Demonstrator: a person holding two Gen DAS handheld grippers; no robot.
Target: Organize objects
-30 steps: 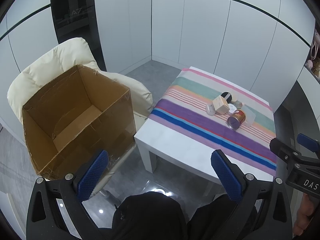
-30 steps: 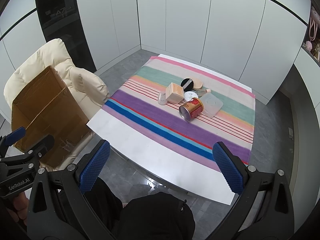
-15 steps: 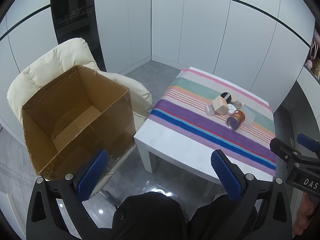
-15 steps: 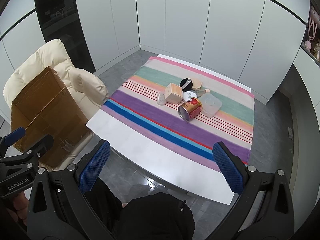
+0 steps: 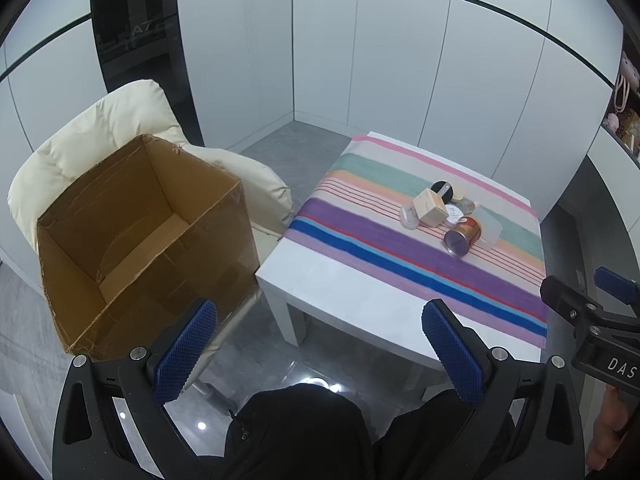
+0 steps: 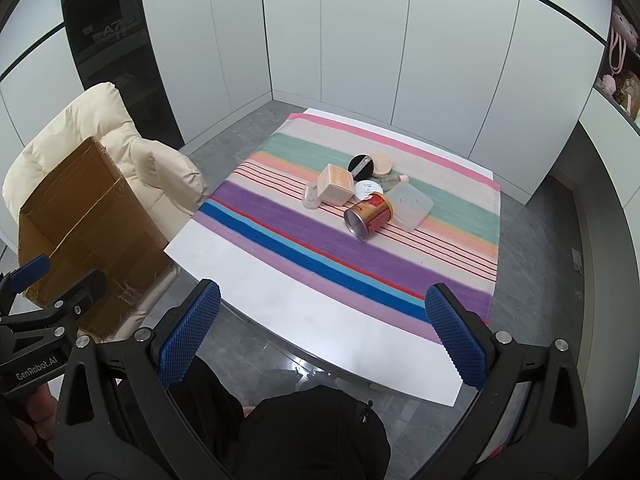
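- Both sets of jaws are standing spread wide with nothing between them: the left gripper [image 5: 320, 344] is hanging over the floor between box and table, and the right gripper [image 6: 324, 328] is hovering at the near edge of the white table [image 6: 280, 308].
- Waiting to be organized, the objects are lying clustered on the far half of the striped cloth [image 6: 320, 240]: a red can [image 6: 369, 215] on its side, a wooden cube [image 6: 337, 185] just beside it, a small clear container [image 6: 310, 196], a white round lid [image 6: 369, 189], a black disc [image 6: 361, 165], a tan puff [image 6: 382, 165] and a clear square lid [image 6: 410, 207].
- An open cardboard box [image 5: 144, 236] is sitting on the cream chair [image 5: 100, 136] to the left of the table, showing nothing inside; it is probably where the things belong.
- Judging by this, the task is only starting: no object is being held or touched, and both grippers are well apart from the pile.
- Next, the right gripper is likely needing to reach forward across the cloth; the can, nearest and round, is looking prone to rolling, so closing across its sides would be wise.
- Compared with one second ago, almost nothing is changing: grippers, box and objects are keeping nearly the same places, with only a slight drift of view.
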